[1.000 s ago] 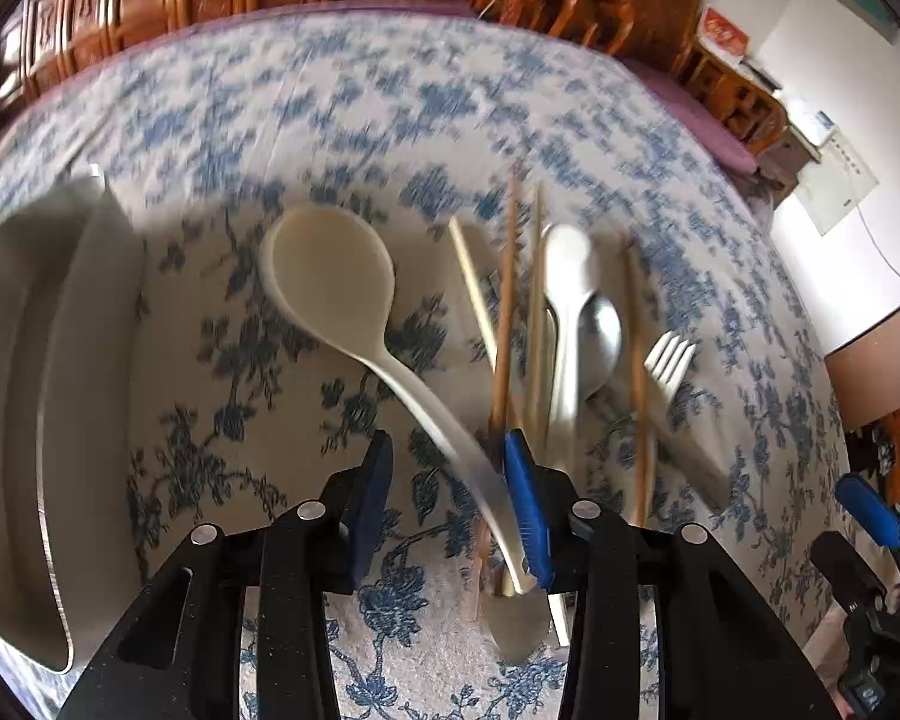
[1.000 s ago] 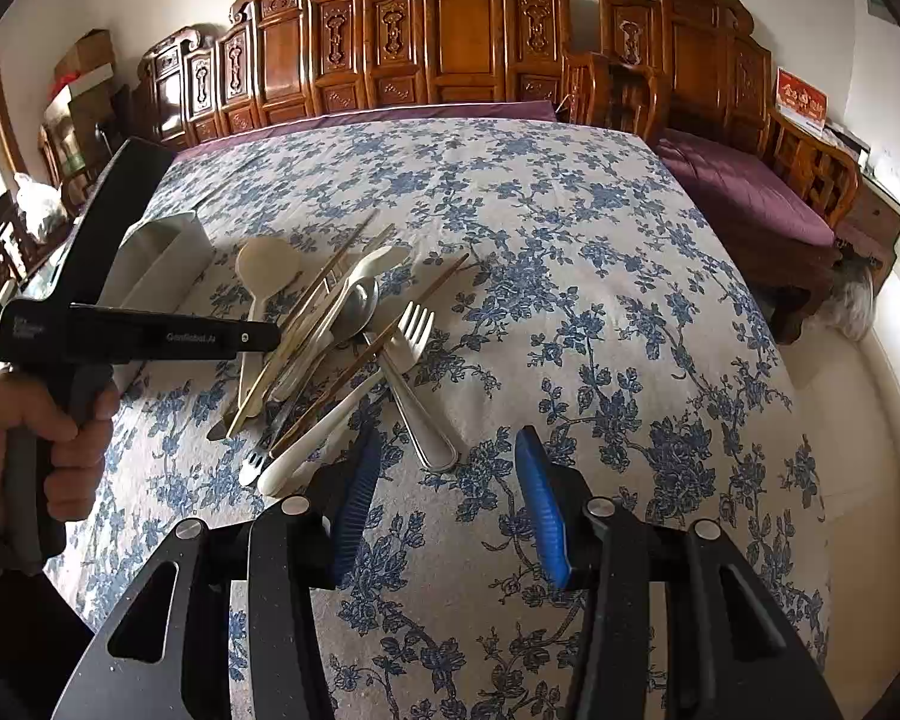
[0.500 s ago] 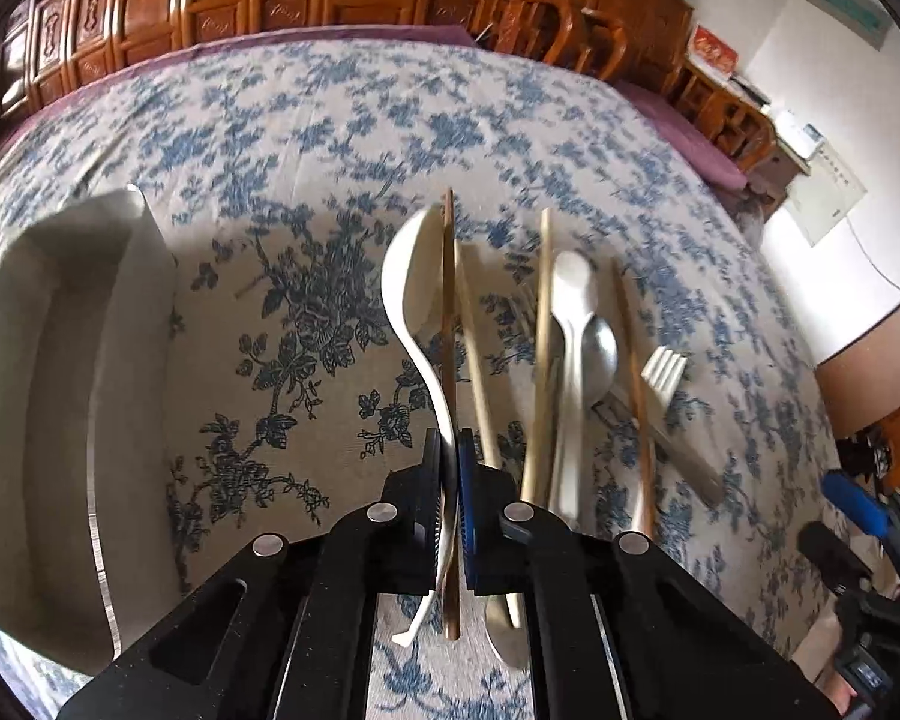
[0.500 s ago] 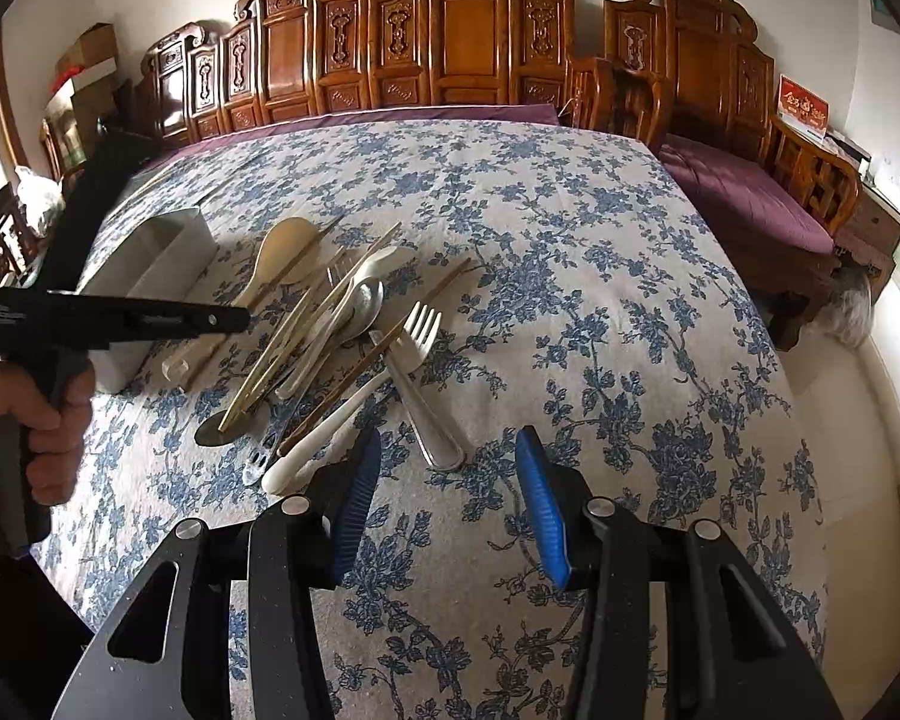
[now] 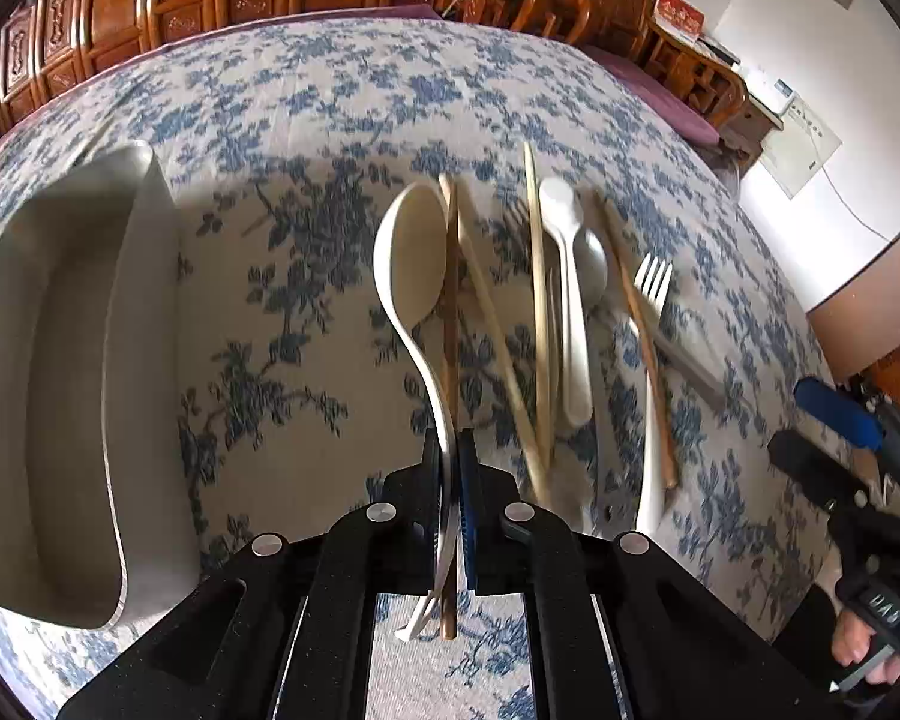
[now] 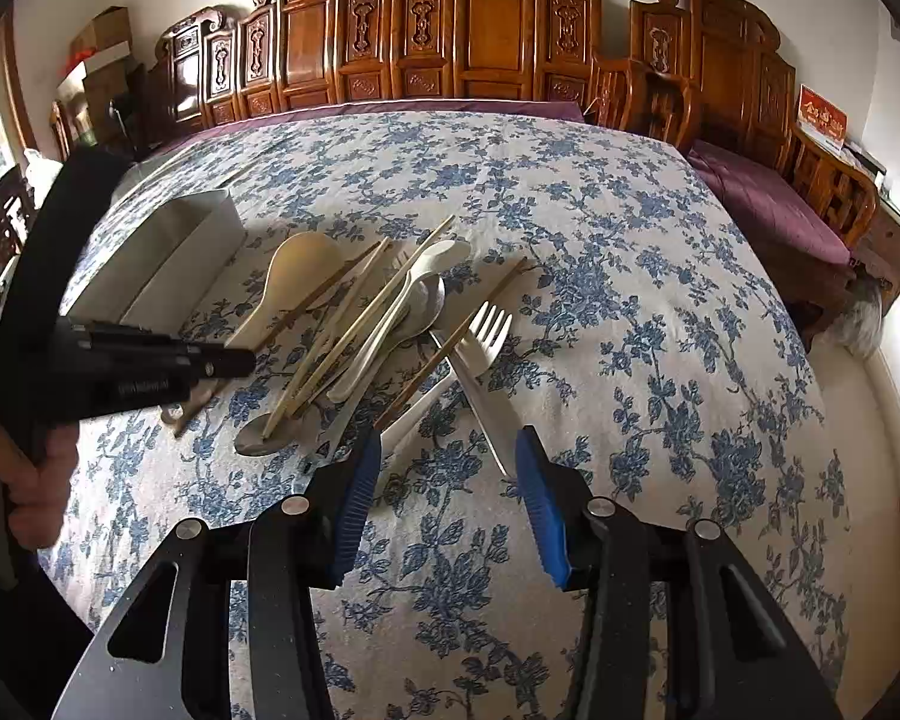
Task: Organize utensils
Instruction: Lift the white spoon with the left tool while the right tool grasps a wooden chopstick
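Left gripper (image 5: 453, 468) fingers clamped on cream spoon (image 5: 411, 264) handle, dark chopstick (image 5: 450, 324) pinched alongside, likely unintended. Grey tray (image 5: 144, 312) left of fingers, probable destination. Right gripper (image 6: 447, 480) fingers apart, idle; utensil pile (image 6: 390, 324) just ahead-left on surface (image 6: 630, 312).

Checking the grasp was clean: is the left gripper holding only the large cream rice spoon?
No: the left gripper is shut on the large cream rice spoon together with a brown wooden chopstick.

Blue-flowered white tablecloth (image 6: 570, 300); cream spoon (image 5: 411, 258); grey tray (image 5: 60, 360).
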Tool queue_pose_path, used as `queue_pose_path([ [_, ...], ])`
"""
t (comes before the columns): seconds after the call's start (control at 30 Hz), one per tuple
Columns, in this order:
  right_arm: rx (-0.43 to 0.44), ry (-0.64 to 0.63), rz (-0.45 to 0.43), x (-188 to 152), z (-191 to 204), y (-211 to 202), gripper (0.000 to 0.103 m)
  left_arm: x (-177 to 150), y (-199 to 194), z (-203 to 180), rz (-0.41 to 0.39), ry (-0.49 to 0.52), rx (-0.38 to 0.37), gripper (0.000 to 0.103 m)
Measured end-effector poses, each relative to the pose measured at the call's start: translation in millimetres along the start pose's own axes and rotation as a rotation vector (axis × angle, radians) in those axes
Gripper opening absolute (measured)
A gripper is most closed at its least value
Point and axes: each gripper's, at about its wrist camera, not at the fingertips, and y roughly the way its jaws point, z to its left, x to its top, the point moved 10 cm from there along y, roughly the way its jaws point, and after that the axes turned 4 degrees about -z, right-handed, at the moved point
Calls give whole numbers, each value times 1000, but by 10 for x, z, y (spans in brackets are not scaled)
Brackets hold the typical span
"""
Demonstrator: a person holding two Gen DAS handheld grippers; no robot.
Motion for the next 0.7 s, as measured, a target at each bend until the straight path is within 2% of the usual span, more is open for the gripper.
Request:
queue_pose_path([
  [0.3,4,7,20,-29,97,109,49,-76,9,71,-7,11,3,8],
  [0.43,6,1,21,-16,141,127,49,-81,-1,85,-20,2,-15,13],
  [0.5,1,-4,22,-8,160,149,49,-81,-9,92,-28,-9,-31,13],
  [0.6,-3,4,30,-7,157,196,49,-77,-32,89,-38,-17,-55,6],
  [0.7,-6,7,37,-15,158,222,49,-66,-71,99,-51,-25,-64,6],
])
